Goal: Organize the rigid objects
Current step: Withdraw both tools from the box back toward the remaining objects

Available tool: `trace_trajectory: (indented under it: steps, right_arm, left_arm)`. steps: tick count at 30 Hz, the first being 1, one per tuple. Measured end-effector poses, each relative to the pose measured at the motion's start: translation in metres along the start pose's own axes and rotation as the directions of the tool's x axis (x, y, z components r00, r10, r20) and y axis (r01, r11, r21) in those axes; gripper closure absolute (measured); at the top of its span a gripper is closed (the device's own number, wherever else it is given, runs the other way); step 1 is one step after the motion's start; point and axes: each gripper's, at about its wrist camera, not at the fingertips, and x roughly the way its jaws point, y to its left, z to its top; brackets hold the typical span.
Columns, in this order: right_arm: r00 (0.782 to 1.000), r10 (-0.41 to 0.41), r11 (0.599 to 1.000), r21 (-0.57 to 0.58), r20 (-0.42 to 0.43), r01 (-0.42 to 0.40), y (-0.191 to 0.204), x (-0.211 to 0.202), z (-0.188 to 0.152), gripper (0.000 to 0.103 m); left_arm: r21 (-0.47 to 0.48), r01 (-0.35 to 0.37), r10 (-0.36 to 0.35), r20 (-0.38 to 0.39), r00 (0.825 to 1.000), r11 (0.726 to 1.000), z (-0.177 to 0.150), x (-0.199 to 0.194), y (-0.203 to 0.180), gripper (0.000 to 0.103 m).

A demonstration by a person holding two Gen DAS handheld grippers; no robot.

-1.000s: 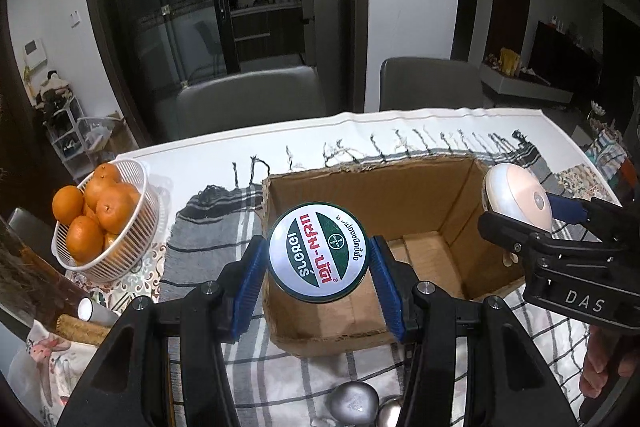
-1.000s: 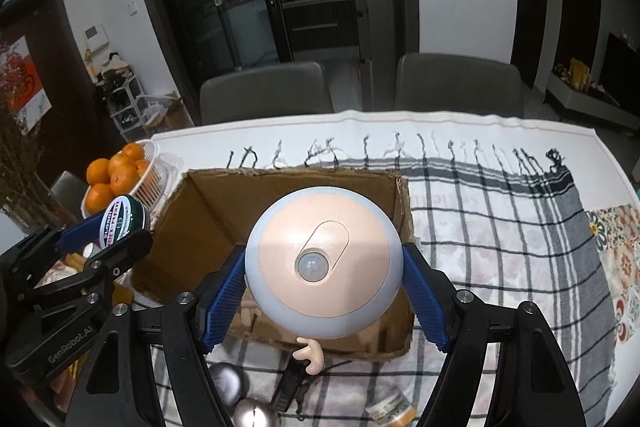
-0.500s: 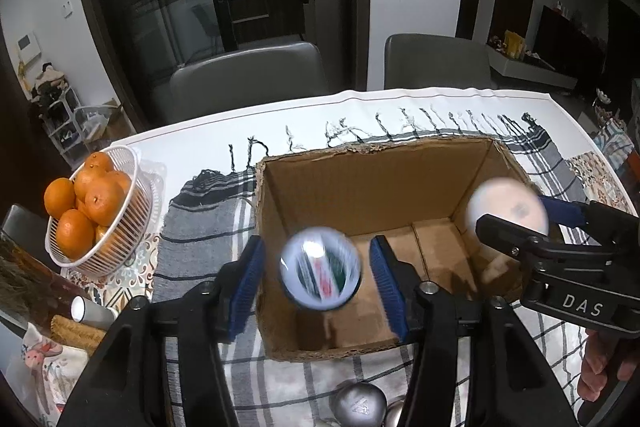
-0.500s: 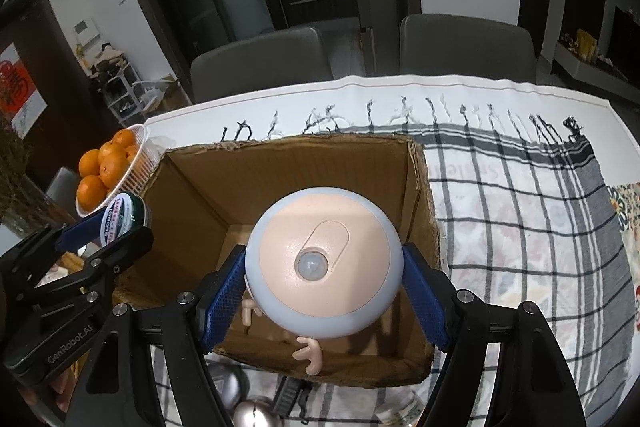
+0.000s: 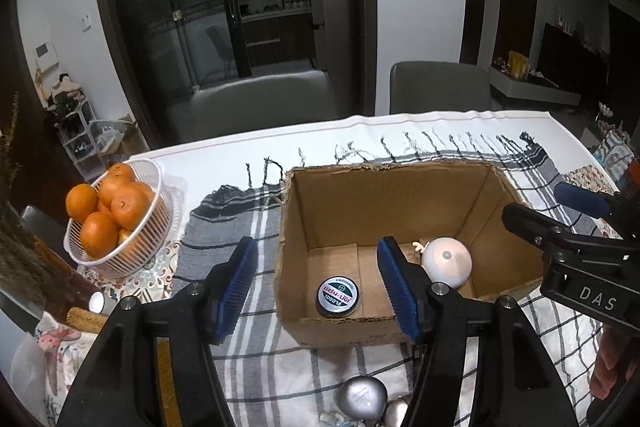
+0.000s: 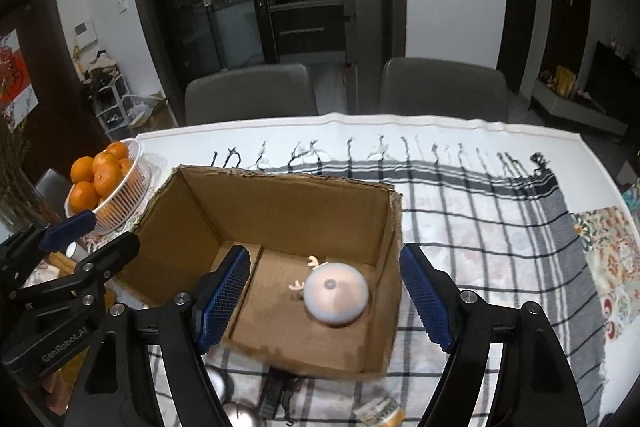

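Left wrist view gives us the table (image 5: 224,151) first, spread with a plaid cloth (image 5: 256,211) whose fringe runs along the far side. On that cloth sits an open cardboard box (image 5: 384,195), the largest of our things. A white basket (image 5: 156,195) heaped with oranges (image 5: 120,203) stands just beside the cloth, left of the box.

Our left gripper (image 5: 316,291) hangs over the near wall of the box with its blue pads (image 5: 236,283) apart and nothing between them. Our right gripper (image 6: 324,291) also stands wide, and its jaws are opening with nothing gripped; the round lamp (image 6: 336,293) lies below them on the box floor, slightly blurred, near the right wall, its little antlers (image 6: 304,273) pointing away from us.

Inside the box, the small round tin (image 5: 337,296) lies flat near the front wall, label up, well left of the lamp. Near us, outside the box, two silver balls (image 5: 362,397) rest on the cloth.
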Motion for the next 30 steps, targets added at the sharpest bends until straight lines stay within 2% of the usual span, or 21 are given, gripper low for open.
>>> trace_trajectory:
  steps: [7,19,30]
  right_arm:
    - [0.999,-0.03,0.999,-0.011,0.044,0.031,0.003,-0.027,-0.01,0.025]
    - [0.996,-0.053,0.998,-0.018,0.07,0.054,0.002,-0.059,-0.037,0.025]
    - [0.997,-0.003,0.999,-0.04,0.084,0.006,0.016,-0.079,-0.079,0.025]
  left_arm:
    - [0.01,-0.027,0.027,0.054,0.998,1.0,-0.011,-0.03,-0.002,0.042]
    - [0.009,-0.033,0.032,0.085,0.996,0.999,-0.04,-0.063,-0.007,0.041]
    - [0.003,-0.069,0.069,0.091,0.993,0.998,-0.083,-0.092,-0.004,0.041]
